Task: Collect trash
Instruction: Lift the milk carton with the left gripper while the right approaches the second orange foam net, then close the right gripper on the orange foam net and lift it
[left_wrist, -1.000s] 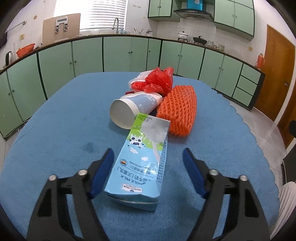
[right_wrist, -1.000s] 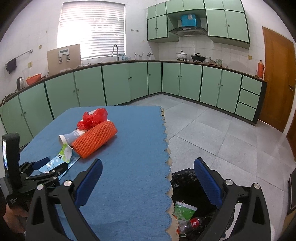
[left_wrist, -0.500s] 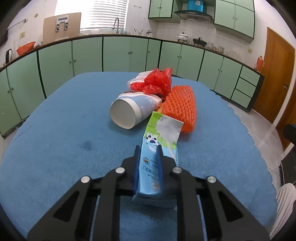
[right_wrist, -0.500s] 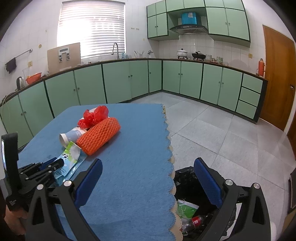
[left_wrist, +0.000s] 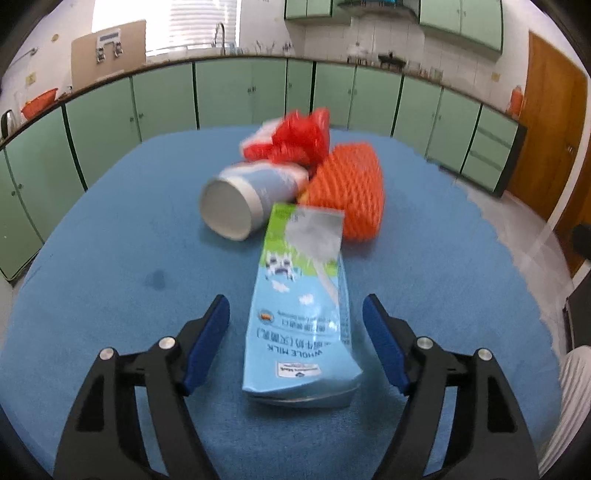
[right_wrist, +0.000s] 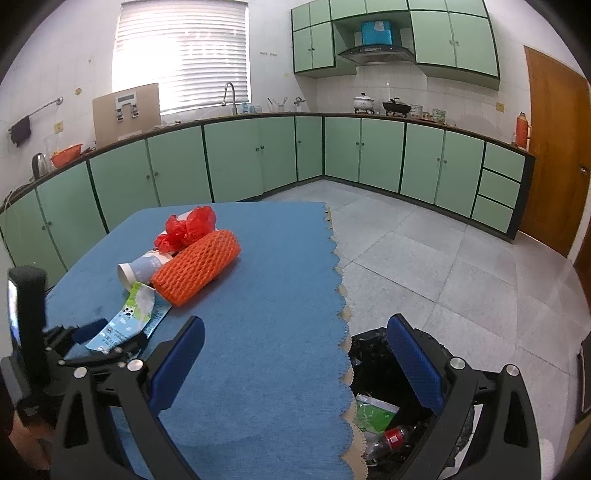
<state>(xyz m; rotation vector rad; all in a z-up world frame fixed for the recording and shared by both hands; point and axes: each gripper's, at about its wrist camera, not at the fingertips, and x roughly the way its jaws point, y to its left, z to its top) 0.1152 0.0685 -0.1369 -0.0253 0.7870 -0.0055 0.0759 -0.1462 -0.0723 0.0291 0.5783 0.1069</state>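
Note:
A flattened blue whole-milk carton (left_wrist: 301, 314) lies on the blue tablecloth (left_wrist: 110, 266); it also shows in the right wrist view (right_wrist: 129, 319). My left gripper (left_wrist: 295, 325) is open, its blue pads either side of the carton's near end, not touching it. Behind it lie a paper cup (left_wrist: 240, 199) on its side, an orange foam net (left_wrist: 351, 192) and a red plastic bag (left_wrist: 295, 140). My right gripper (right_wrist: 295, 365) is open and empty over the table's right edge, above a black trash bag (right_wrist: 384, 406).
The trash bag on the floor holds a green packet (right_wrist: 375, 411) and a plastic bottle (right_wrist: 391, 437). Green cabinets (right_wrist: 258, 158) line the walls. A wooden door (right_wrist: 554, 147) stands at the right. Grey tile floor (right_wrist: 443, 258) lies right of the table.
My left gripper was open a second ago, shut on the milk carton half a second ago, and is open again now with the carton lying flat. The right gripper barely moved.

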